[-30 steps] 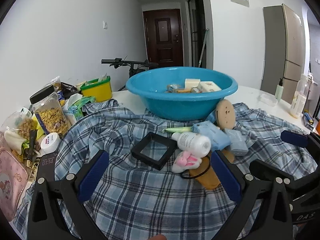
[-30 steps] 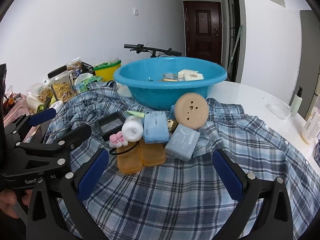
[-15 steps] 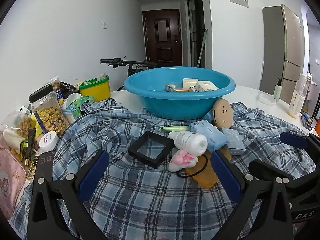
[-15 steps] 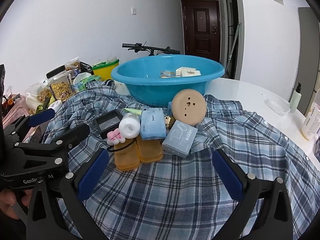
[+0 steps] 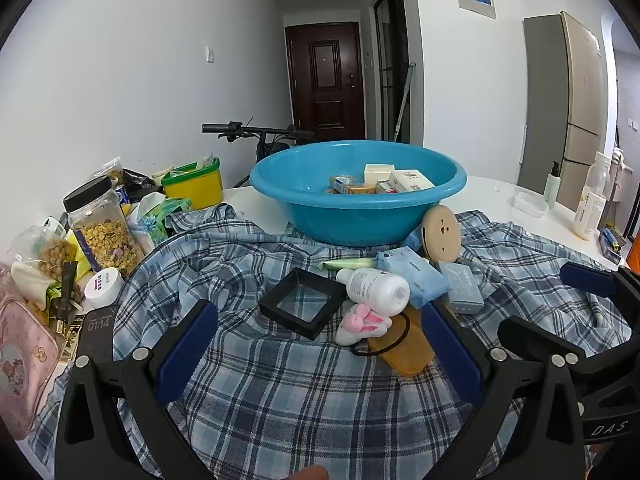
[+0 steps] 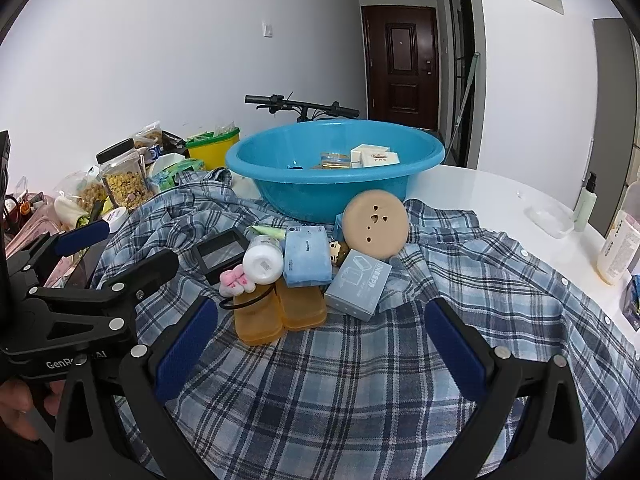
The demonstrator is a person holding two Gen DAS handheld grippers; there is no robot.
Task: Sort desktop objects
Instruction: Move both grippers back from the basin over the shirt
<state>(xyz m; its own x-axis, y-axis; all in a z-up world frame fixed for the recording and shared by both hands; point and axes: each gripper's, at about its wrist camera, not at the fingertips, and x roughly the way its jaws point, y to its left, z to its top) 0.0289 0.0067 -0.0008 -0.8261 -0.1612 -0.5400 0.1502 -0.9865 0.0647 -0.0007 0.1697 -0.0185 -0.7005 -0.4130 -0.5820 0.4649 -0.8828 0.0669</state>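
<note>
- Left gripper [image 5: 320, 344]: fingers spread, empty; black frame [image 5: 301, 302] lies just ahead, between them.
- Right gripper [image 6: 320, 344]: fingers spread, empty; orange boxes [image 6: 278, 314] and grey box [image 6: 359, 290] lie ahead, the nearer targets.
- Blue basin [image 6: 334, 184] sits beyond the pile, on the plaid shirt [image 6: 360, 380].

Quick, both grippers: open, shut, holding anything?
Left gripper: open, empty, above the blue plaid shirt.
Right gripper: open, empty.

Blue-and-white plaid shirt [image 6: 400, 360] beneath a turquoise basin [image 6: 332, 196]; before the basin, a tan disc [image 6: 376, 226], black frame [image 5: 302, 302], orange boxes [image 6: 280, 312].
</note>
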